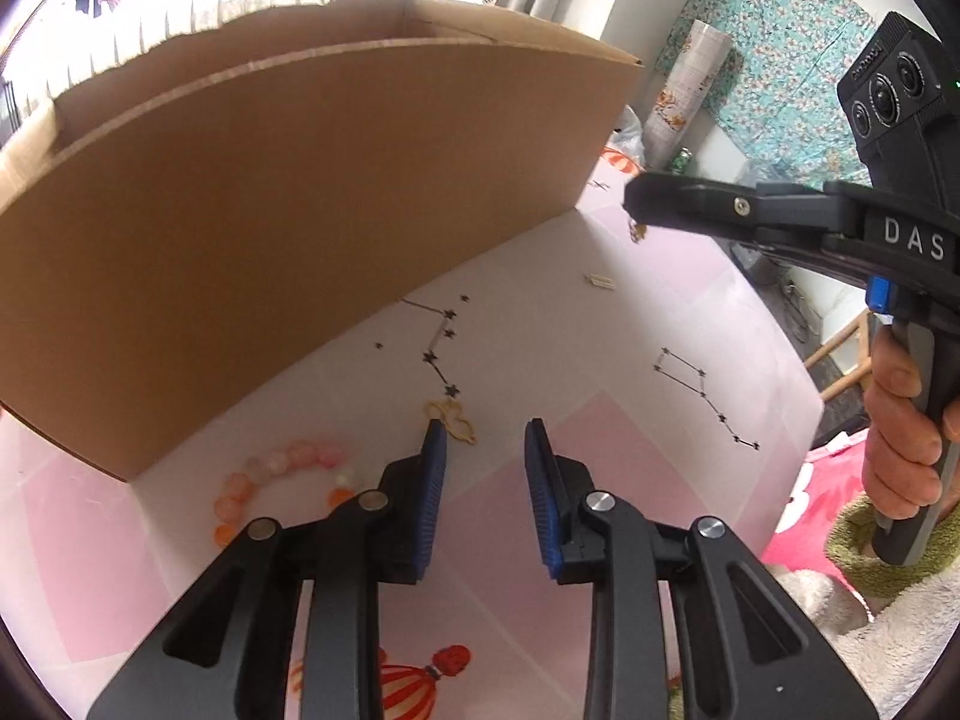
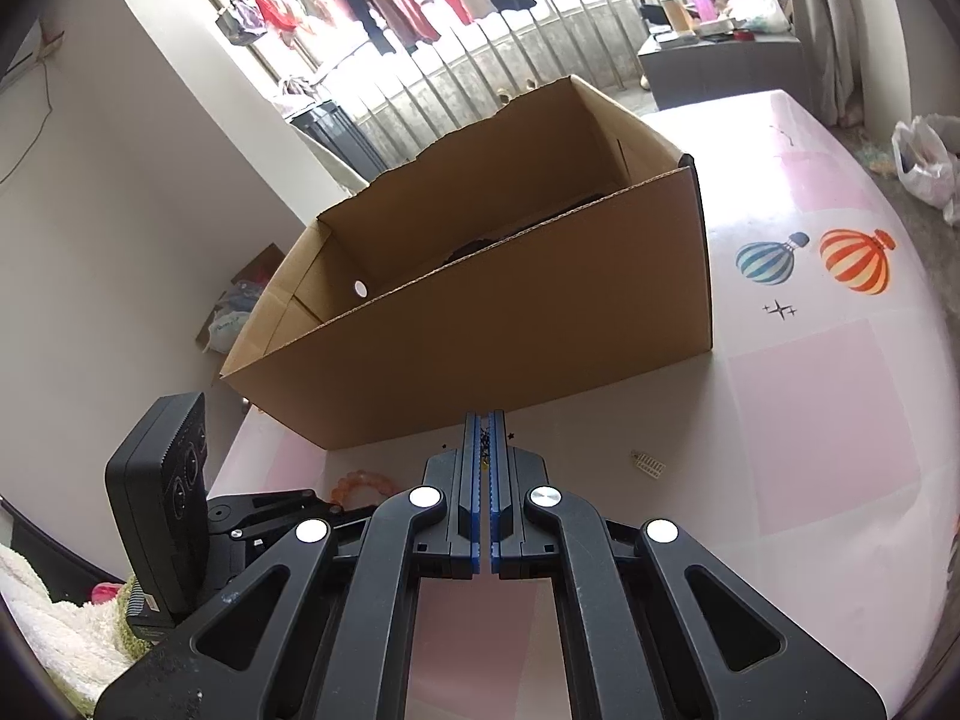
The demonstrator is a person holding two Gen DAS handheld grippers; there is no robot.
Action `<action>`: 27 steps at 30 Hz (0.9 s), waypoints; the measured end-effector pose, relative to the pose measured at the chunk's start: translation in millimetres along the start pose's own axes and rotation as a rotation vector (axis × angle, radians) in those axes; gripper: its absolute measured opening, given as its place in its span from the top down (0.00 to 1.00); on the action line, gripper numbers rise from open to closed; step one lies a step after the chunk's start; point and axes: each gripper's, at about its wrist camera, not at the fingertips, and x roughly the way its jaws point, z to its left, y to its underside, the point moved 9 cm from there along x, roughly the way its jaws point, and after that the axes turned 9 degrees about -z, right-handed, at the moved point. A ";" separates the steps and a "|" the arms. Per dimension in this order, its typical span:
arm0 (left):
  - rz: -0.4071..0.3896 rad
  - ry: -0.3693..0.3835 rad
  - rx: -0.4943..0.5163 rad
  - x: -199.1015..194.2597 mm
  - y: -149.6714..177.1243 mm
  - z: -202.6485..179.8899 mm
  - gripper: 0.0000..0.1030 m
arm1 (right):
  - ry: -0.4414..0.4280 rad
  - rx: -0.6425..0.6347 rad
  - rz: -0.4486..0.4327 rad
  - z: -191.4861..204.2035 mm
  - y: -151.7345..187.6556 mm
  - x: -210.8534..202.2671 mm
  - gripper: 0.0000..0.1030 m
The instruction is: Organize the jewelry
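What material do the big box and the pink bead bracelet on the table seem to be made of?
Box: corrugated cardboard, plain matte brown; the fluted layer shows along its cut top edge. Bracelet: round, glossy, slightly translucent pink and orange beads, which could be glass, stone or plastic; the blurred view leaves that open.

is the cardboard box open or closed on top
Open: the cardboard box has no lid over it, and the right wrist view looks down onto its inner walls.

The cardboard box (image 1: pixel 288 228) walls off the table (image 1: pixel 660 312) behind the jewelry.
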 end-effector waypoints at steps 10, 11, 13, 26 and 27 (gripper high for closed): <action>-0.002 -0.124 0.134 6.4 -4.9 -2.4 0.75 | -0.010 0.003 0.006 -0.7 1.3 2.3 1.00; -0.002 -0.127 0.147 6.6 -4.8 -3.7 0.75 | -0.011 0.003 0.007 -0.7 1.3 2.5 1.00; 0.003 -0.124 0.164 7.1 -4.6 -5.6 0.75 | -0.011 0.005 0.008 -1.7 1.4 3.0 1.00; 0.000 -0.099 0.197 17.8 -10.2 -26.3 0.84 | -0.010 0.009 0.014 -3.2 0.2 6.5 1.00; -0.003 -0.098 0.196 16.5 -9.2 -25.2 0.84 | -0.009 0.006 0.013 -2.8 -0.2 6.2 1.00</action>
